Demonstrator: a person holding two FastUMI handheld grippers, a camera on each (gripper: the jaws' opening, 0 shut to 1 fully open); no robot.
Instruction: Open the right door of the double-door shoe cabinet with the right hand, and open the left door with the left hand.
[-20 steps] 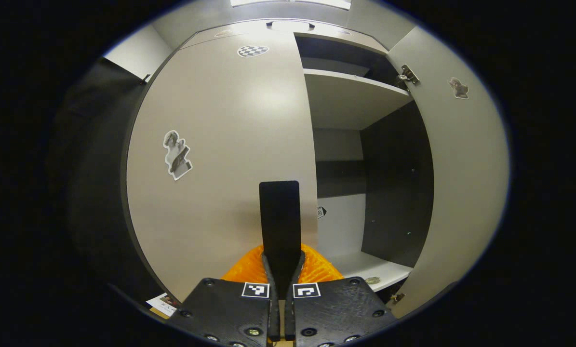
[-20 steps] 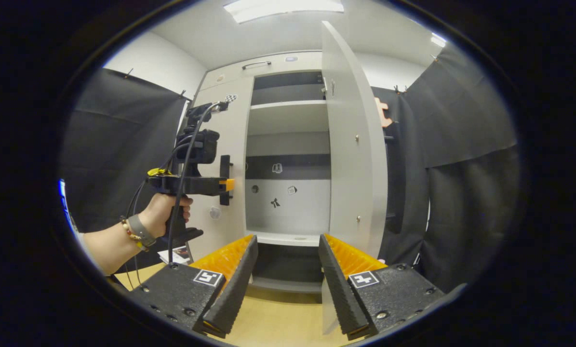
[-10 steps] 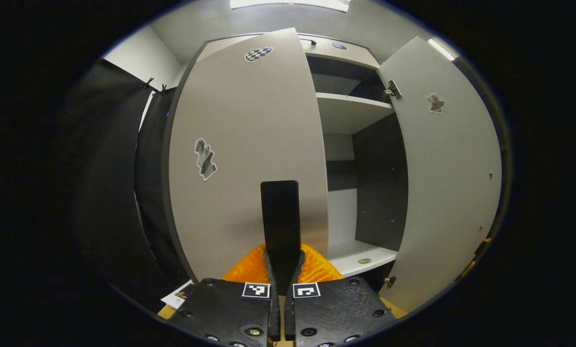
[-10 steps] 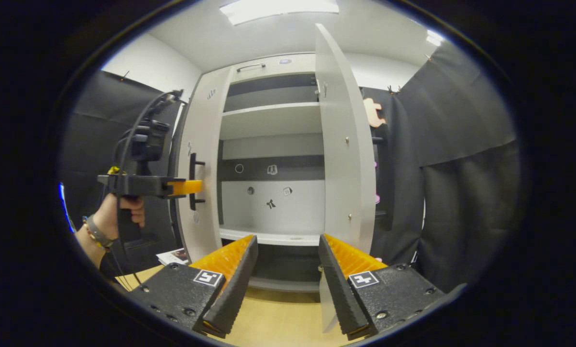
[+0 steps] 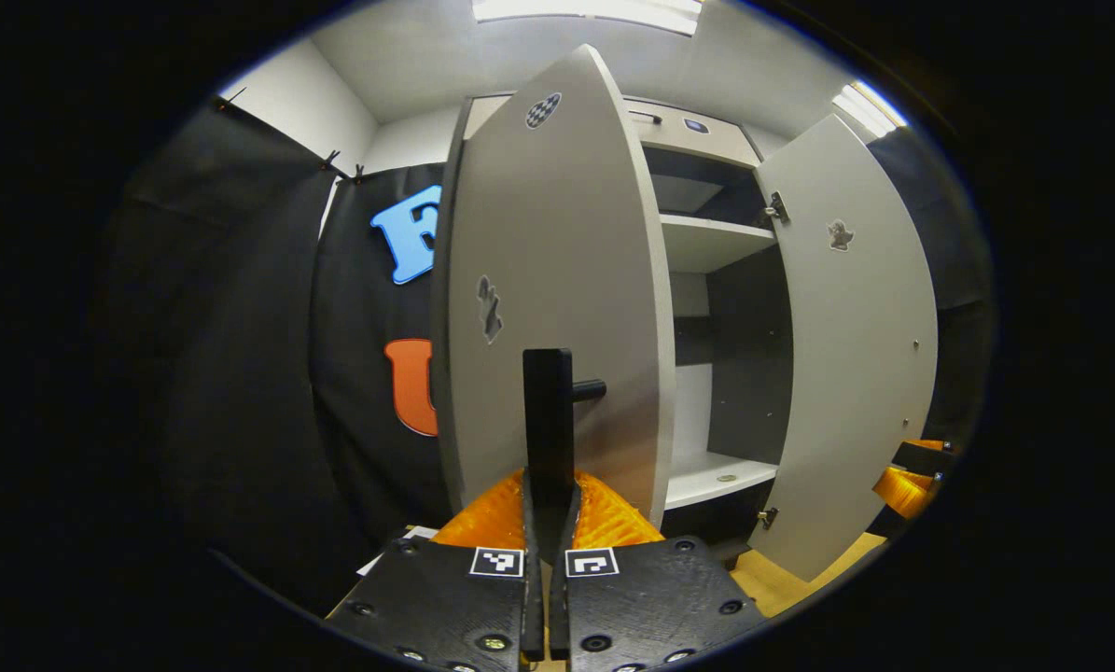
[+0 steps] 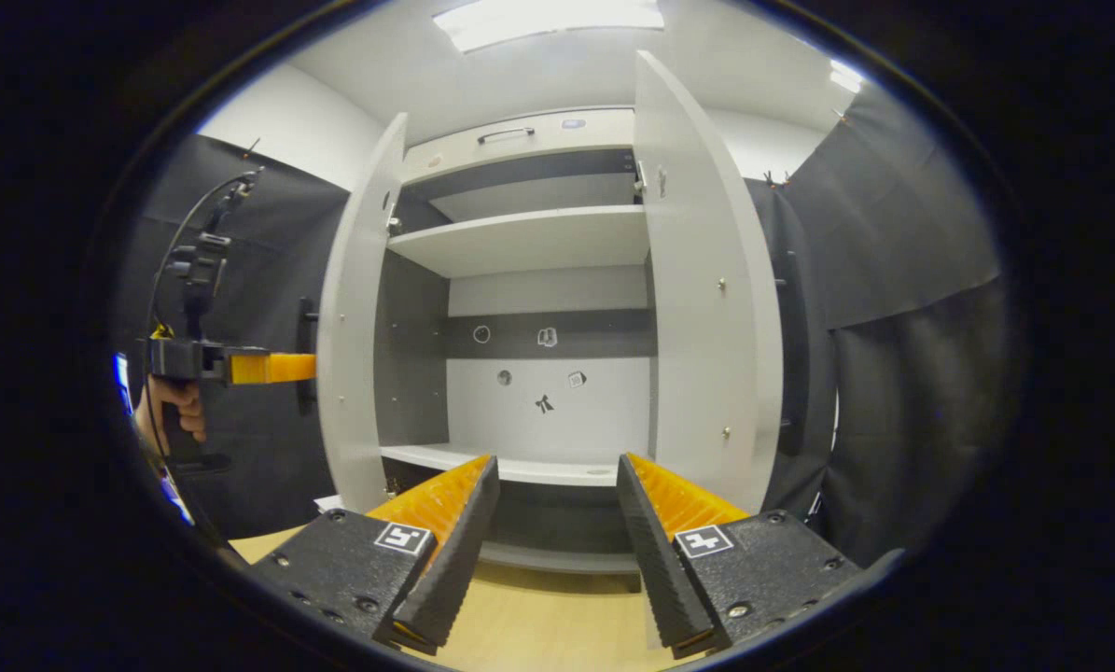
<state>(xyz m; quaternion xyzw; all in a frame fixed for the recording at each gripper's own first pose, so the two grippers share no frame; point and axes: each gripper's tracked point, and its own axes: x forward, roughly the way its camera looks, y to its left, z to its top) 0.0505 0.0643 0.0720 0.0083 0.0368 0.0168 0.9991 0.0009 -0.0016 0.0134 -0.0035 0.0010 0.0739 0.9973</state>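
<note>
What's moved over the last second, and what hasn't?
The left door has swung from nearly shut to wide open, drawn by the left tool clamped on its handle. Unchanged: the right door stays open, and the right tool stays open, holding nothing.

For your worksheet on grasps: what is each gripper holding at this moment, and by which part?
The left gripper is shut on the left door, holding it by its handle. The right gripper is open and holds nothing.
</note>
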